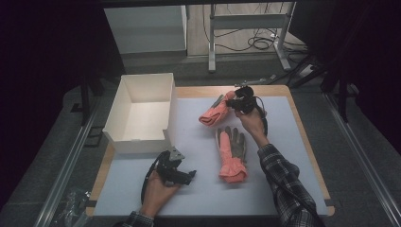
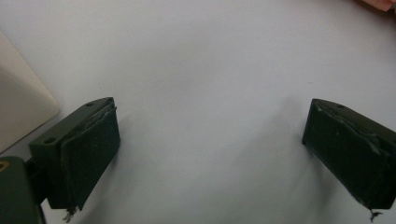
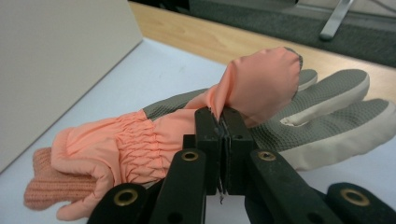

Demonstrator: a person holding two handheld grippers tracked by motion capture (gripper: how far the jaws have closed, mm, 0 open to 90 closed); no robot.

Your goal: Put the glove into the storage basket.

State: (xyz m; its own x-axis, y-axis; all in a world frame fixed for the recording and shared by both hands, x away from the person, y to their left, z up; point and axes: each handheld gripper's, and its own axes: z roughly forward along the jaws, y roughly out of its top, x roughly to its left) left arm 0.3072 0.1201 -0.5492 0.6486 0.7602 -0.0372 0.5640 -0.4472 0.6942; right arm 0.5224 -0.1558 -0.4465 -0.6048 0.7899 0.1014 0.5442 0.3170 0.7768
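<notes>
Two orange-and-grey gloves lie on the white mat. My right gripper is shut on a fold of orange cloth of the far glove, pinching it up off the mat beside the grey palm. The near glove lies flat, cuff toward the person. My left gripper rests low over bare mat at the front left, jaws wide open with nothing between them.
A white open box stands at the mat's left rear, its corner close to the left gripper. The wooden table edge frames the mat. Metal frame legs and cables lie on the floor beyond.
</notes>
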